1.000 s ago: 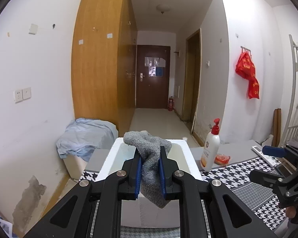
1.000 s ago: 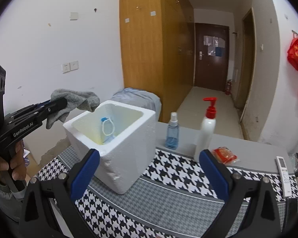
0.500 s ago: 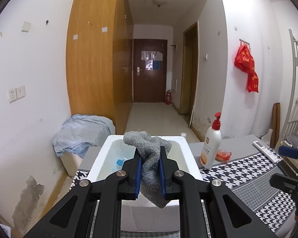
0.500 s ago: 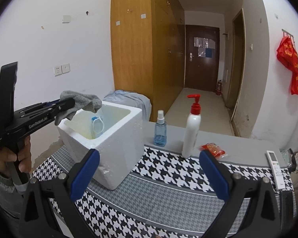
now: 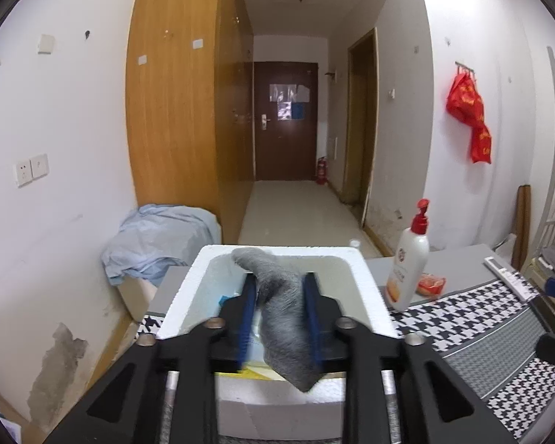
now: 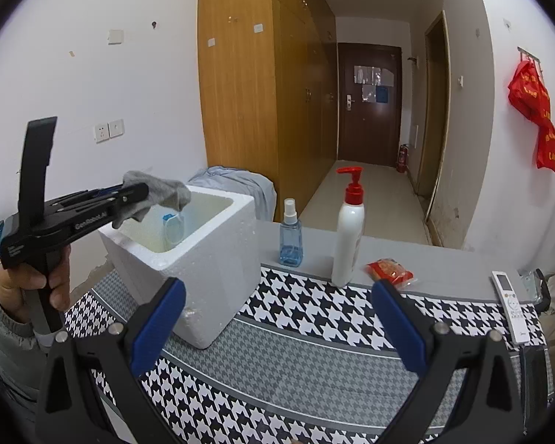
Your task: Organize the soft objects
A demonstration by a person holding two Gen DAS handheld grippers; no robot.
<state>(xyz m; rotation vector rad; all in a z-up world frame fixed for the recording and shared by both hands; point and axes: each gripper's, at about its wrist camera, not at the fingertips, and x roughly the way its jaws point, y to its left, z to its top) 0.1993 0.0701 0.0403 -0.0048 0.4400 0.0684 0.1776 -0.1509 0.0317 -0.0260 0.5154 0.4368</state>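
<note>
Sock (image 5: 282, 314) hangs between parted left fingers (image 5: 246, 314), over box (image 5: 366, 277).

Grey sock (image 5: 285, 314), white box (image 6: 218, 259), houndstooth cloth (image 6: 314, 314).

Black hand-held grippers with blue-lined jaws

The left gripper (image 5: 279, 307) and right gripper (image 6: 277, 318) are matte black frames with silver round screws at the pivots and blue pads inside each finger. Seen from the right wrist, the left one carries white "GenRobot.AI" lettering, an upright black fin, and a grey padded sleeve (image 6: 7, 336) behind its handle.
</note>
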